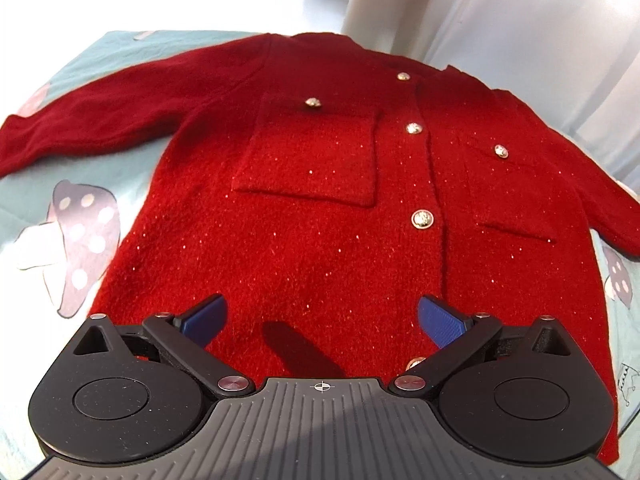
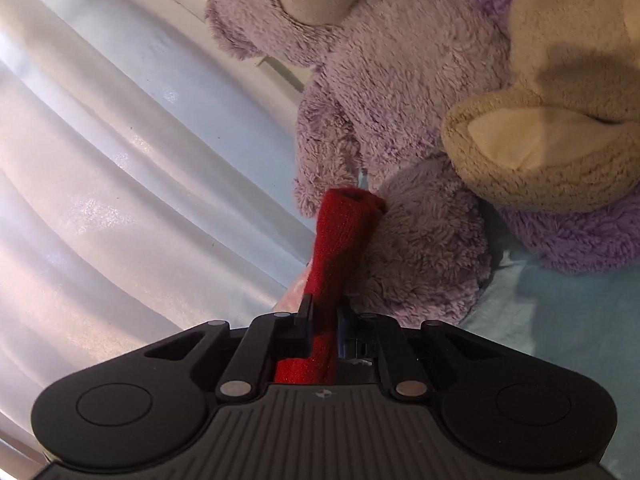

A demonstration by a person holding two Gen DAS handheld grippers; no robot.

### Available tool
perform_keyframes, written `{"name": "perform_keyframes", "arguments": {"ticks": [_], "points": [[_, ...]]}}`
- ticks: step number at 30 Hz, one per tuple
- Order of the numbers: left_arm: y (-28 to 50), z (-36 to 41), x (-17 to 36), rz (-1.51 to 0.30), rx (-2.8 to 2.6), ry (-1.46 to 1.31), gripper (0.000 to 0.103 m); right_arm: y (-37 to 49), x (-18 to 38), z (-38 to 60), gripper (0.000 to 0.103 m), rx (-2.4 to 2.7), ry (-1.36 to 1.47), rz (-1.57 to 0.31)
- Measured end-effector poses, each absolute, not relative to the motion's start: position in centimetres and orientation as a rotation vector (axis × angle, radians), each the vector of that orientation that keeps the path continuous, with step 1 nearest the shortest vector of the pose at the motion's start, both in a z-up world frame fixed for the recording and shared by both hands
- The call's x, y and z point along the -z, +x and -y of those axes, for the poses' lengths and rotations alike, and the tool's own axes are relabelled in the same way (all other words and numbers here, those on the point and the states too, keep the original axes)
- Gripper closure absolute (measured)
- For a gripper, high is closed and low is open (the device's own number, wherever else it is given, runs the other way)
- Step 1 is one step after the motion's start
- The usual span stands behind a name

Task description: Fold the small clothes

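A small red knitted cardigan (image 1: 328, 184) with gold buttons and two front pockets lies flat, front up, on a pale blue sheet (image 1: 120, 184); its sleeves spread to both sides. My left gripper (image 1: 320, 316) hovers open over the cardigan's bottom hem, nothing between its blue pads. In the right wrist view my right gripper (image 2: 324, 320) is shut on a red sleeve (image 2: 344, 232) of the cardigan; the cuff sticks out past the fingertips and lies against a purple plush toy.
A purple plush bear (image 2: 400, 100) with a tan second plush (image 2: 560, 128) sits on the sheet right in front of the right gripper. White curtains (image 2: 120, 160) hang behind the bed. The sheet carries mushroom prints (image 1: 80, 240).
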State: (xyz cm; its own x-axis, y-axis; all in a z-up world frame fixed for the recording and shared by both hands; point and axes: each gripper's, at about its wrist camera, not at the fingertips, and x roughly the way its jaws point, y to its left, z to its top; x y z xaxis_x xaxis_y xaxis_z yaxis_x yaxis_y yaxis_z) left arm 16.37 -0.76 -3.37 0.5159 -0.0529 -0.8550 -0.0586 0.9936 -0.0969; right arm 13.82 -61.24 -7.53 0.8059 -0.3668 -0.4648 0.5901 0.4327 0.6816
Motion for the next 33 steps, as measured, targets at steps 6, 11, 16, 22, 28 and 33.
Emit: {"name": "perform_keyframes", "arguments": {"ticks": [6,11,16,22,28,33], "points": [[17.4,-0.2,2.6,-0.980,0.040,-0.145,0.000,16.8,0.8,54.6,0.095,0.510,0.555,-0.236],[18.7,-0.9,1.2,-0.915,0.109,-0.217,0.000,20.7,-3.3,42.6,0.094,0.170,0.218,-0.196],[21.2,-0.7,0.2,-0.857,0.227,-0.292,0.000,22.5,-0.8,30.3,0.077,-0.246,-0.006,-0.337],[25.5,0.6,1.2,-0.874,0.368,-0.404,0.000,21.9,3.9,27.2,0.075,-0.332,-0.024,-0.569],[30.9,3.1,4.5,-1.001,0.432,-0.516,0.017,20.4,4.4,31.4,0.075,-0.244,0.066,-0.608],[33.0,4.6,7.0,-1.079,0.406,-0.486,0.026,19.2,4.5,34.3,0.072,-0.194,0.126,-0.570]]}}
